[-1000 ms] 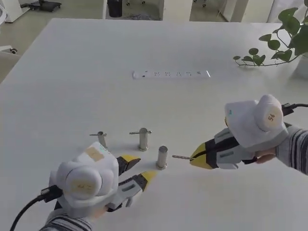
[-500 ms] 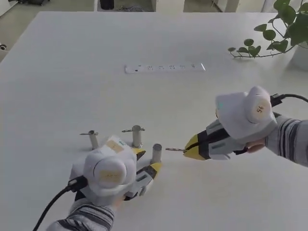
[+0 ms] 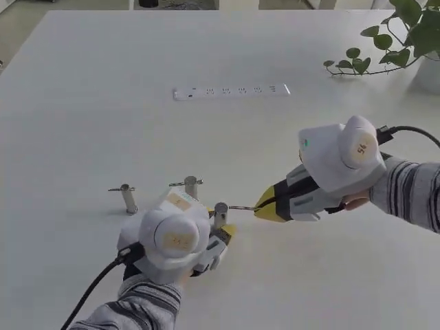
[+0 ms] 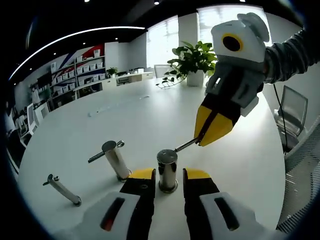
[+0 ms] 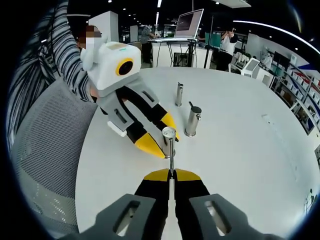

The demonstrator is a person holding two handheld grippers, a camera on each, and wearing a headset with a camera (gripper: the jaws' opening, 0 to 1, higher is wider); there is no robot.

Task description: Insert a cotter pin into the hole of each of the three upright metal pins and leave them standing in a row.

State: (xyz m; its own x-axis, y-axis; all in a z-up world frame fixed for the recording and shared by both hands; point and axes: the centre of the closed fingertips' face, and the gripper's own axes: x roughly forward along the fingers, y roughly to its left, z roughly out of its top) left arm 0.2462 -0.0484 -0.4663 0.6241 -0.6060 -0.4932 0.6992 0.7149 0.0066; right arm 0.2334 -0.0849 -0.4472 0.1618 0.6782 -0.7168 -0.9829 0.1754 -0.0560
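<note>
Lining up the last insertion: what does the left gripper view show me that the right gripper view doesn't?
Left gripper view: the left tongs, one jaw each side of the nearest metal pin at its base, contact unclear, and the right tongs from the front. Right gripper view: the cotter pin clamped in the right tongs, seen along its length, its tip at that pin's top, with the left tongs beside it. Both: that pin, the middle pin, the far pin, the white table.

White grippers (image 3: 261, 208), yellow-tipped jaws, striped sleeves (image 3: 409, 194), black cables (image 3: 89, 302)
</note>
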